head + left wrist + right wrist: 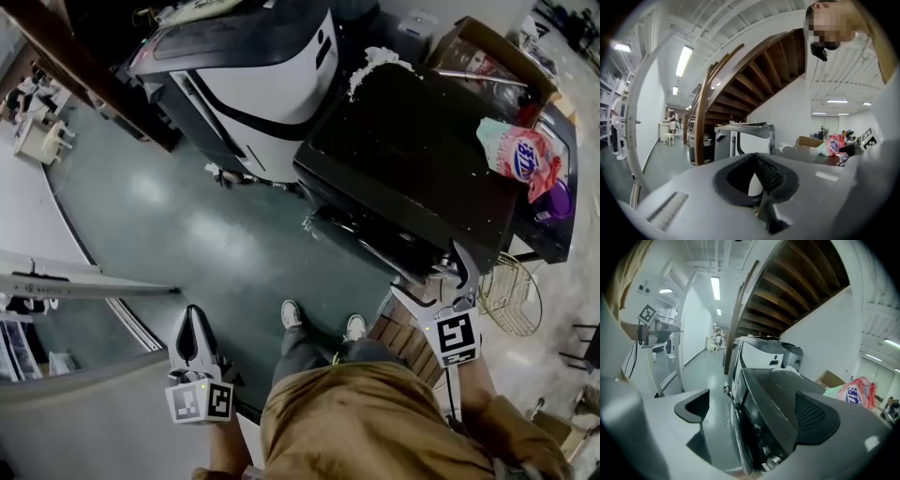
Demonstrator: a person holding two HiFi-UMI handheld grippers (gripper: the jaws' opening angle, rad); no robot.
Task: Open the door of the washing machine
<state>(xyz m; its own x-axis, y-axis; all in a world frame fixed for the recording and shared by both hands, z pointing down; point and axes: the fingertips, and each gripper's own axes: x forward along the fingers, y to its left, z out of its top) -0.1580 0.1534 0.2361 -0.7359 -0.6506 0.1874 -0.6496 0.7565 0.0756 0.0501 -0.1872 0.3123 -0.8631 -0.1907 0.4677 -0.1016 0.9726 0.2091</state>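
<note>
The washing machine (412, 159) is a dark, black box at the right of the head view, its front (375, 239) facing the green floor. My right gripper (436, 278) stands open at the machine's near front corner. In the right gripper view the machine's front edge and round door (738, 427) lie between the spread jaws of that gripper (752, 413), which holds nothing. My left gripper (194, 328) hangs low at the left, away from the machine, jaws together and empty. In the left gripper view the gripper (757, 180) points towards the machine's top (806, 153).
A large white and black machine (262, 84) stands just left of the washer. On the washer's top lie a pink bag (525, 159) and white crumbs; a cardboard box (478, 56) is behind. A wire basket (511, 295) sits at the right. My shoes (291, 314) stand on the green floor.
</note>
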